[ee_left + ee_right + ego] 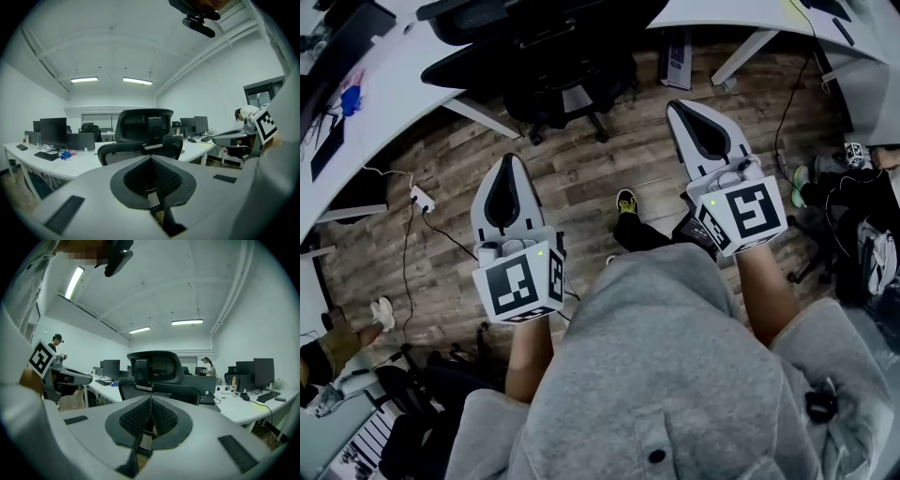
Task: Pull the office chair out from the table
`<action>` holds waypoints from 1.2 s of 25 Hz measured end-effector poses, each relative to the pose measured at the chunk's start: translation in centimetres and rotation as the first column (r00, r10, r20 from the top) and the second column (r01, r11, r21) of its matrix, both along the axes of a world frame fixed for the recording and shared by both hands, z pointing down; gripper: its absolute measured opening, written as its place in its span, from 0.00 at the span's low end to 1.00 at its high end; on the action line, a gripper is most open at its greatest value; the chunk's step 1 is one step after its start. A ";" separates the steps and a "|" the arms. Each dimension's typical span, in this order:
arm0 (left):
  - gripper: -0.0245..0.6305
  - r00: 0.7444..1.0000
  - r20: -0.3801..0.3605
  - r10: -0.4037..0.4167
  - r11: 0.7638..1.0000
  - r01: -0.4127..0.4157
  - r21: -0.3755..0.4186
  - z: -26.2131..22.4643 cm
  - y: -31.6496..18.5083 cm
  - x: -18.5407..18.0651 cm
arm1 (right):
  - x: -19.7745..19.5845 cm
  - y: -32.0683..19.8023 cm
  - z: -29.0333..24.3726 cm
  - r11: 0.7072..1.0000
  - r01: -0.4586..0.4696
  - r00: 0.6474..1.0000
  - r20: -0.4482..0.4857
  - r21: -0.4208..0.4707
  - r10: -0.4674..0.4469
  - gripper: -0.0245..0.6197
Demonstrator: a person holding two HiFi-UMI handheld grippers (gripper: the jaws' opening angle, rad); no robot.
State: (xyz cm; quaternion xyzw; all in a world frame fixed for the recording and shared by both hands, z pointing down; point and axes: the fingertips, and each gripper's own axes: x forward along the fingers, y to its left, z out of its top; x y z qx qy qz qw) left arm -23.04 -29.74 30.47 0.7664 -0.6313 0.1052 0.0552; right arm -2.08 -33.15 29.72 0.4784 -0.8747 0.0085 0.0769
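Note:
The black mesh office chair (551,54) stands tucked against the white table (403,75) at the top of the head view. Its backrest and headrest face both gripper cameras, in the left gripper view (147,136) and in the right gripper view (157,373). My left gripper (510,161) points at the chair from a short way back, jaws shut and empty (151,158). My right gripper (679,105) reaches closer to the chair's right side, also shut with nothing between its jaws (151,399). Neither touches the chair.
A power strip (420,198) and cables lie on the wood floor at the left. Monitors (52,131) stand on the desks. A second white desk (750,14) is at the upper right. Bags and a dark chair (853,234) crowd the right. People stand further off (57,341).

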 end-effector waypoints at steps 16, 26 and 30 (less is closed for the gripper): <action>0.05 0.998 0.033 -0.050 0.999 0.050 0.013 -1.1 -6.0 2.0 | 2.5 -8.4 -3.4 0.994 0.064 0.998 -0.019 0.089 -0.062 0.08; 0.05 0.990 0.092 -0.107 0.994 0.104 0.044 -2.2 -7.8 2.1 | 2.8 -10.7 -3.7 0.987 0.102 0.995 0.006 0.128 -0.104 0.08; 0.05 0.986 0.106 -0.128 0.991 0.124 0.049 -2.6 -8.7 1.3 | 2.1 -11.9 -4.0 0.982 0.126 0.992 -0.001 0.140 -0.127 0.08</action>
